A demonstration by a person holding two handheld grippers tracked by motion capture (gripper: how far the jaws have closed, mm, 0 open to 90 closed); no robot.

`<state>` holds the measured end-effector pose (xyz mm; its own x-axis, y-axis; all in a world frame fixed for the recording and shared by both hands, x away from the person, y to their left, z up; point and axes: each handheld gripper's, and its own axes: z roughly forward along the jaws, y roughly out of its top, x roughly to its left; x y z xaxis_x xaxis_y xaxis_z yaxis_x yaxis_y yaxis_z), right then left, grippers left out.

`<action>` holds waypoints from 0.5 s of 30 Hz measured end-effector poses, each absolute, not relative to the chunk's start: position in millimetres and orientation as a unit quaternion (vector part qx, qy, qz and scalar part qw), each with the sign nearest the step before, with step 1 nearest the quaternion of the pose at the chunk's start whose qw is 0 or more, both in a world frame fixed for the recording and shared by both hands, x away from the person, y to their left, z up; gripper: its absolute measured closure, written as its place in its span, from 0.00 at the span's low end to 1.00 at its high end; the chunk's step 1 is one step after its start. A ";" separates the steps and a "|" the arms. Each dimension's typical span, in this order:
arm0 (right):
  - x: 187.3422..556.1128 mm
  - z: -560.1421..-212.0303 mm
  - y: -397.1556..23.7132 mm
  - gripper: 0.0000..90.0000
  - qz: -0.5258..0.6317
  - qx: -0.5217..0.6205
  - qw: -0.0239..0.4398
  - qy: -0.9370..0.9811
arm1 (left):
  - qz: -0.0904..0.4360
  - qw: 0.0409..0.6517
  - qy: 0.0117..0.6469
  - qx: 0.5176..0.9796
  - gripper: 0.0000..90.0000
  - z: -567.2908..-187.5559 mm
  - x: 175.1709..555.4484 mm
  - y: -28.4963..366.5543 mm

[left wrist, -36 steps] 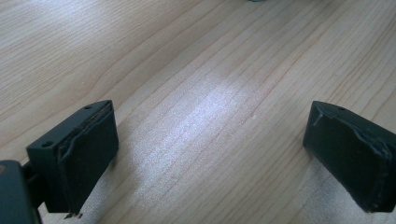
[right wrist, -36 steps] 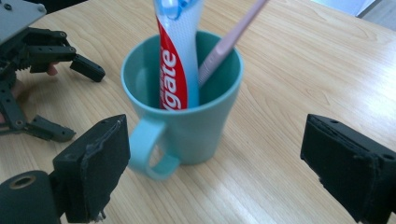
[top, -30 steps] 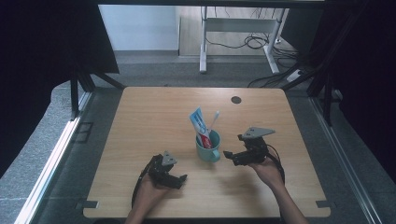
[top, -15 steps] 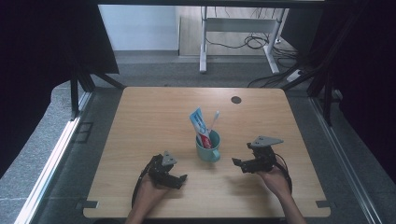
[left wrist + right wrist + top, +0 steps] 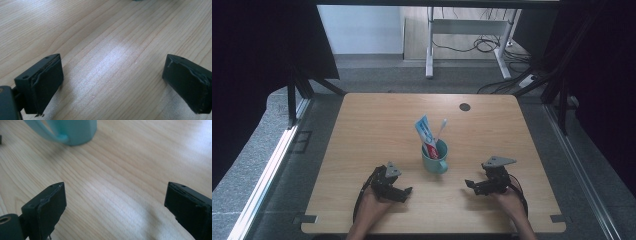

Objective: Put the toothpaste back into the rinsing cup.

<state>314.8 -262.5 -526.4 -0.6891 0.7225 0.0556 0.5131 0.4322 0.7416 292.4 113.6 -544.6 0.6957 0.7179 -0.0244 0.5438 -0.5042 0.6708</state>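
Two open tools rest either side of a teal mug

One teal mug stands upright near the middle of the desk, a little toward the person's edge. It is smooth and glossy, round-walled, with a looped handle turned toward the near edge. Inside it stand a flat toothpaste tube, printed blue, white and red and leaning left, and a thin white toothbrush leaning right; both rise well above the rim. In the right gripper view the mug's base and handle sit at the top edge, apart from the jaws.

Around it lies pale wood-grain laminate, matt with soft patches of reflected light, square-cornered. A small dark round disc sits on the far part of the desk, well apart from the mug.

On the left, the left tool lies low on the desk near the front edge, held by the left hand, its jaws pointing right. The left gripper view shows its two blocky black jaws spread wide over bare wood with nothing between them.

On the right, the right tool sits beside the mug but clear of it, gripped by the right hand, jaws pointing left toward the mug, a grey three-cornered plate on top. Its jaws too stand wide apart and hold nothing.
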 end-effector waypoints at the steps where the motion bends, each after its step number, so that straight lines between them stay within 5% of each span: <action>1: 314.2 -527.9 -263.2 0.04 0.383 0.371 0.136 0.835 | 0.130 0.336 0.368 0.857 0.04 -544.6 292.4 113.5; 15: 308.5 -542.9 -265.0 0.03 0.361 0.369 0.140 0.845 | 0.130 0.336 0.368 0.857 0.04 -544.6 292.4 113.5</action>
<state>308.5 -265.0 -542.9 -0.6878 0.7252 0.0303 0.5228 0.4660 0.7139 292.4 113.5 -544.6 0.6957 0.7180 -0.0239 0.5435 -0.5043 0.6711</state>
